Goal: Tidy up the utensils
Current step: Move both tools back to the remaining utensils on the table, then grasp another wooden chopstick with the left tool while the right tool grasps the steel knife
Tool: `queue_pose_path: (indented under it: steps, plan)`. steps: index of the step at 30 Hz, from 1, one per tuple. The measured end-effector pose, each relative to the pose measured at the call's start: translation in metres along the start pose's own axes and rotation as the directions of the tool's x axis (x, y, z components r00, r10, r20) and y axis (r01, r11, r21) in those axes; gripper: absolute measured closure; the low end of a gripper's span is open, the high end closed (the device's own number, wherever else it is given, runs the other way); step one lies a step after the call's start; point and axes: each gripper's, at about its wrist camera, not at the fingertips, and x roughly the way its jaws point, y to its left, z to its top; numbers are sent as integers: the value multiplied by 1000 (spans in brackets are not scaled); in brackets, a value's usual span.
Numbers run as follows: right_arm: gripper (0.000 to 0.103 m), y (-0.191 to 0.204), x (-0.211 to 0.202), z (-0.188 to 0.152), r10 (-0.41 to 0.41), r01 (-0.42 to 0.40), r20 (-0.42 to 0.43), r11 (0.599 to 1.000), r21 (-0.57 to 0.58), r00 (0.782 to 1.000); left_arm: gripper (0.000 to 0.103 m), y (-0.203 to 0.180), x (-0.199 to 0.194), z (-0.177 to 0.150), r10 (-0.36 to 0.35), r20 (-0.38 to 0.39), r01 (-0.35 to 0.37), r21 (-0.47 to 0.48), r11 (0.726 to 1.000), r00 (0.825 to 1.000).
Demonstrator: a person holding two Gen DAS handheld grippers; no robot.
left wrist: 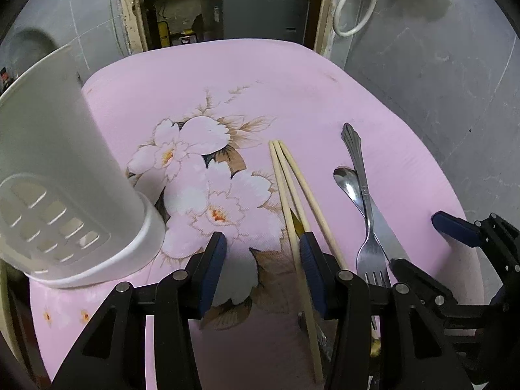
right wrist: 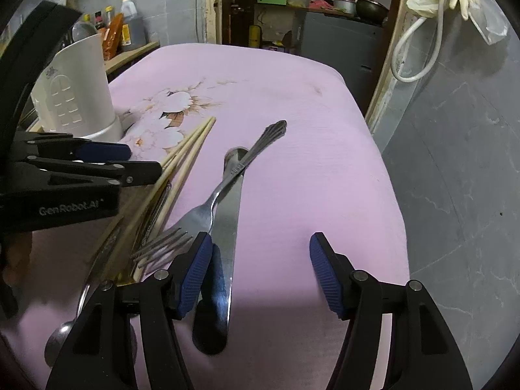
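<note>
Just right of the half-open, empty left gripper (left wrist: 262, 247) lie chopsticks (left wrist: 294, 191); the right gripper (right wrist: 256, 250), likewise empty, flanks the knife (right wrist: 227, 214), holder (left wrist: 61, 175) standing far left awaiting utensils.

Both wrist views look steeply down, close, sharing the chopsticks (left wrist: 292, 191) and fork (right wrist: 208, 201).

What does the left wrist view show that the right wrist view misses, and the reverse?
Only the left wrist view: the spoon bowl lying beside the fork handle, and the slotted base of the white utensil holder up close.

Only the right wrist view: bottles on a shelf behind the holder, and the knife's black handle beside the right gripper.

Both: chopsticks, fork, knife blade, the pink flowered cloth, and the left gripper, its jaws apart with nothing gripped.
</note>
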Motion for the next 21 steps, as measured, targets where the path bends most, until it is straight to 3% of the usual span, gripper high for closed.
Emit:
queue_pose_path:
  steps: [5, 8, 11, 13, 14, 21]
  plan:
    - [41, 10, 5, 2, -30, 29, -14, 998, -49, 999, 80, -3, 7, 4, 28, -15, -28, 26, 999, 999]
    - [43, 12, 5, 2, -52, 50, -16, 996, -72, 999, 87, 0, 10, 4, 25, -18, -25, 8, 1000, 1000]
    - [58, 13, 4, 1, -70, 69, -12, 995, -77, 997, 98, 5, 8, 4, 16, -14, -16, -21, 1000, 1000]
    - [80, 11, 3, 1, -89, 88, -7, 993, -82, 996, 98, 8, 4, 2, 10, -9, -11, -48, 999, 1000]
    - [83, 9, 3, 1, -96, 95, -7, 992, -78, 995, 98, 10, 2, 1, 12, -5, -12, -62, 998, 1000]
    - [84, -3, -3, -3, -109, 108, -14, 993, -43, 994, 98, 21, -14, -13, 40, 20, -36, -160, 986, 999]
